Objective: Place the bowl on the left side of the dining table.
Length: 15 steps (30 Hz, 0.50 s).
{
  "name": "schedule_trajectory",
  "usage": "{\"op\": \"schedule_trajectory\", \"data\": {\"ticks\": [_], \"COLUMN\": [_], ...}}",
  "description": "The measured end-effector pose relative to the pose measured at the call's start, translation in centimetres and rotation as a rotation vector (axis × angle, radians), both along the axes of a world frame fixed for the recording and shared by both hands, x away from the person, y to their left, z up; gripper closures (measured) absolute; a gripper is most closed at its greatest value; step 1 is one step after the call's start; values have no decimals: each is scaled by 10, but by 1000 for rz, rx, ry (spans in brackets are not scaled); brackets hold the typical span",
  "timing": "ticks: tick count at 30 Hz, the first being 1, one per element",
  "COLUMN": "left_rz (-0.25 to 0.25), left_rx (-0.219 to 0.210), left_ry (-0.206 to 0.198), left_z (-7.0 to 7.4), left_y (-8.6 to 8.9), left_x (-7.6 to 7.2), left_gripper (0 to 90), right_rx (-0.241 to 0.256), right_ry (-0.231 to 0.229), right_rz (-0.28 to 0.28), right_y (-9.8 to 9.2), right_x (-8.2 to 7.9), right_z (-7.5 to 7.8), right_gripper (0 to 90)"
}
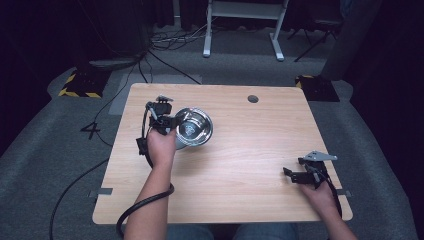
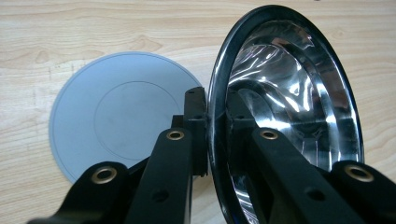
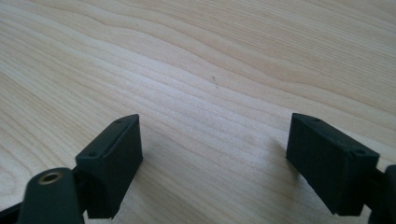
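Note:
A shiny steel bowl is held tilted above the left half of the wooden table. My left gripper is shut on its rim, one jaw inside and one outside. In the left gripper view the bowl stands on edge, and my left gripper pinches its dark rim. Beneath it a flat grey round disc lies on the wood. My right gripper rests low near the table's right front edge. Seen in its own view, my right gripper is open, with bare wood between the jaws.
A round cable hole sits near the table's far edge. Black cables trail off the front left of the table. White desk legs and yellow-black floor markers lie beyond the table.

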<state>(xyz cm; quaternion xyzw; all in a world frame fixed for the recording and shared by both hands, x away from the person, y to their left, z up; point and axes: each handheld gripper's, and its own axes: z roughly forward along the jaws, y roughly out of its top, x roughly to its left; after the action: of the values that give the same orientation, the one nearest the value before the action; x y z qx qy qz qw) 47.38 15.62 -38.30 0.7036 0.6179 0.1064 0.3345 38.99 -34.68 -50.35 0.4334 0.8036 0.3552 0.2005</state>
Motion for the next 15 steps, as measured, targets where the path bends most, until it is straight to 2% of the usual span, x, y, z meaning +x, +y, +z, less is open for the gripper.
{"op": "schedule_trajectory", "data": {"ticks": [8,13,15], "left_rz": [39,86,83], "left_rx": [-24,-44,-44], "left_ry": [18,28,34], "left_z": [-2,-5,-5], "left_y": [18,32,34], "left_x": [12,21,22], "left_gripper": [829,829,829], "right_rx": [-1,-2,-2], "right_ry": [-1,-1,-1], "right_rz": [0,-1,-1], "right_y": [0,0,0], "right_x": [0,0,0], "right_z": [0,0,0], "right_gripper": [185,184,184]}}
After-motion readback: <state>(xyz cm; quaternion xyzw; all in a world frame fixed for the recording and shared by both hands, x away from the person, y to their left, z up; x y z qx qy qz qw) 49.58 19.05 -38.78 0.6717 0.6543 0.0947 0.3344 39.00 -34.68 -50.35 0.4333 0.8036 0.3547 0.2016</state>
